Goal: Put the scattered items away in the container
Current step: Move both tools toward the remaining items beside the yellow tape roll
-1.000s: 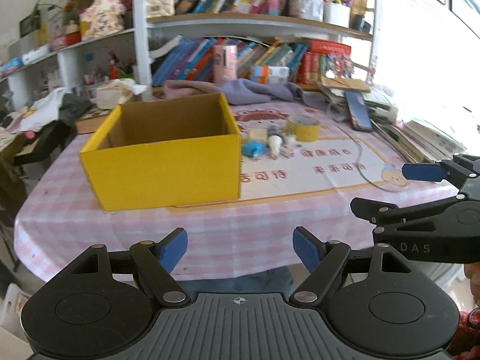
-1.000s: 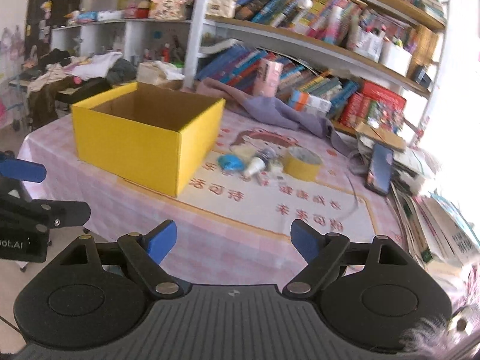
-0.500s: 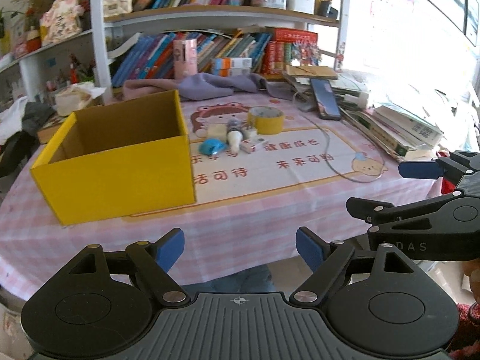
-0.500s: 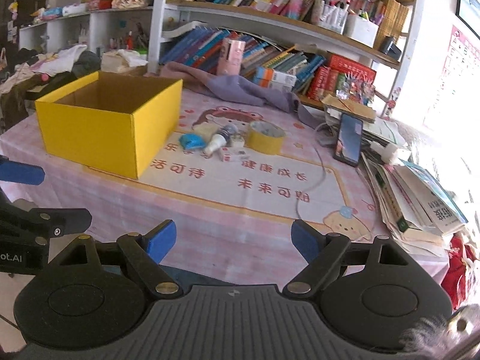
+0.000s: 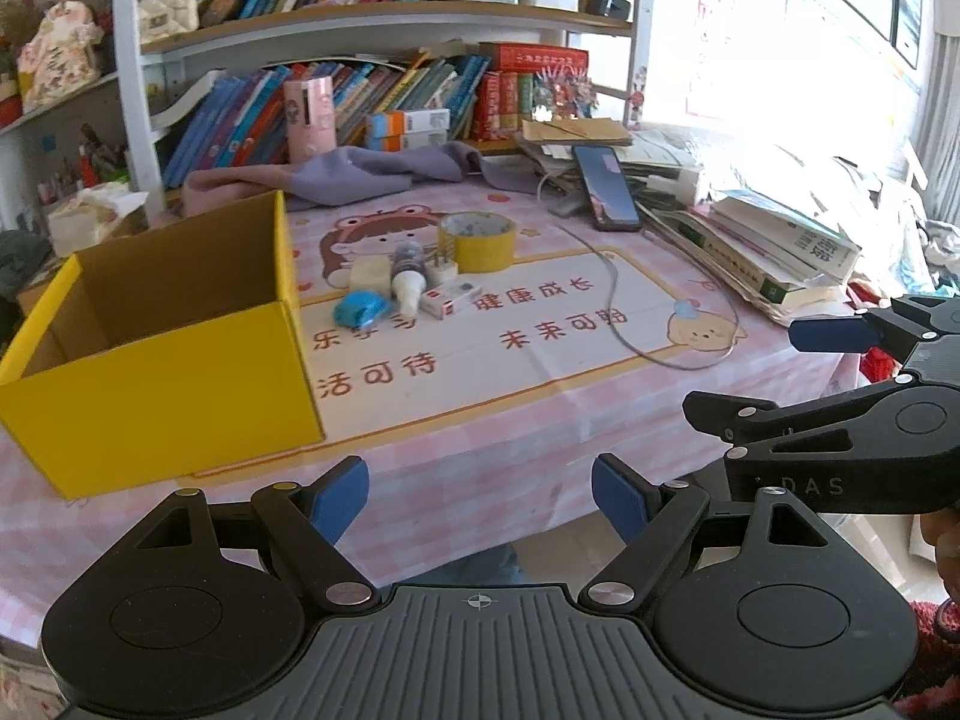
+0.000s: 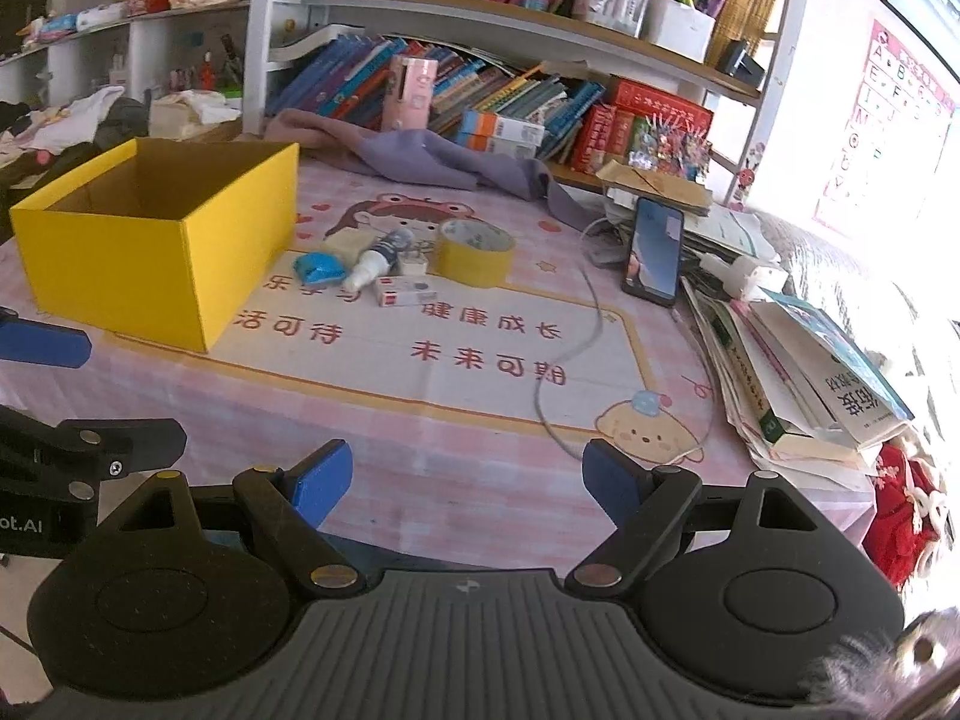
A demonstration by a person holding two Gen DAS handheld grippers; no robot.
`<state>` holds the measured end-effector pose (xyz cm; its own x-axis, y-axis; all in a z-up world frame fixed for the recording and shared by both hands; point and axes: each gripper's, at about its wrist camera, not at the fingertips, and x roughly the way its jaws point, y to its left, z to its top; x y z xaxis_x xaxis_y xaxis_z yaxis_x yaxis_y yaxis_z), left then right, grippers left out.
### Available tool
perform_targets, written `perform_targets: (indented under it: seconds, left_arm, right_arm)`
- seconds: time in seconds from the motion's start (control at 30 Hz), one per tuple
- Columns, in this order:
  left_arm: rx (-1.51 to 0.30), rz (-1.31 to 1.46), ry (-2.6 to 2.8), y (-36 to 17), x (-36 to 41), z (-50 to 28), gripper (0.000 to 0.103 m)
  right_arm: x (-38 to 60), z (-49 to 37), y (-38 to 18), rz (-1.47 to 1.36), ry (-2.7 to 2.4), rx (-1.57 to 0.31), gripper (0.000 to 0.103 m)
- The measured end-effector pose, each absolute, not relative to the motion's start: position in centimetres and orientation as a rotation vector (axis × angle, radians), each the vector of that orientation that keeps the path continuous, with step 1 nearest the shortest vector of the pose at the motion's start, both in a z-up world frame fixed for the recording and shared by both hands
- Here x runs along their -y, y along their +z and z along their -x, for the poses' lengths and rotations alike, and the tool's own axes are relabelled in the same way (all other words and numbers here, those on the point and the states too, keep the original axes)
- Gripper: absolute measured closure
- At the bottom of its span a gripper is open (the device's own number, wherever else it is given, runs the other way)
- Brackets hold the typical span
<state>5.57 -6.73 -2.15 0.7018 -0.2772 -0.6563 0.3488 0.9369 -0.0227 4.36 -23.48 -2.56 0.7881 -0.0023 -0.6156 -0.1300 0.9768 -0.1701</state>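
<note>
Both tongs, left (image 5: 480, 492) and right (image 6: 467, 483), released and empty; square yellow cardboard box (image 5: 168, 384), glossy tape ring (image 5: 477, 242).

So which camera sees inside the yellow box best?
The left wrist view: it looks down into the box, showing bare brown inner walls. The right wrist view shows the box from the side, mostly yellow outside, little inside.

Desk (image 5: 492, 468) under pink checked cloth, printed mat on top. White-framed bookshelf (image 6: 510, 18) behind, crammed with books. Alphabet poster (image 6: 888, 120) on right wall. Strong daylight from right, washing out book stack (image 6: 810, 372) at desk edge.
</note>
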Motion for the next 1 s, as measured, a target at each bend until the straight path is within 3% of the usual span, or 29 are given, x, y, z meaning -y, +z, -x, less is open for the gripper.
perform_targets:
  seconds: [0.53,1.0]
  left_arm:
    - [-0.684,-0.139,-0.383,-2.3,9.5,-11.1,0.019]
    - [-0.722,-0.114,-0.291,-2.9,12.7,-19.9,0.020]
  right_arm:
    - [25.6,-10.4,-2.7,0.198,0.063,-0.661,0.019]
    - [28.7,-21.1,-3.1,0.209,0.144,-0.698,0.019]
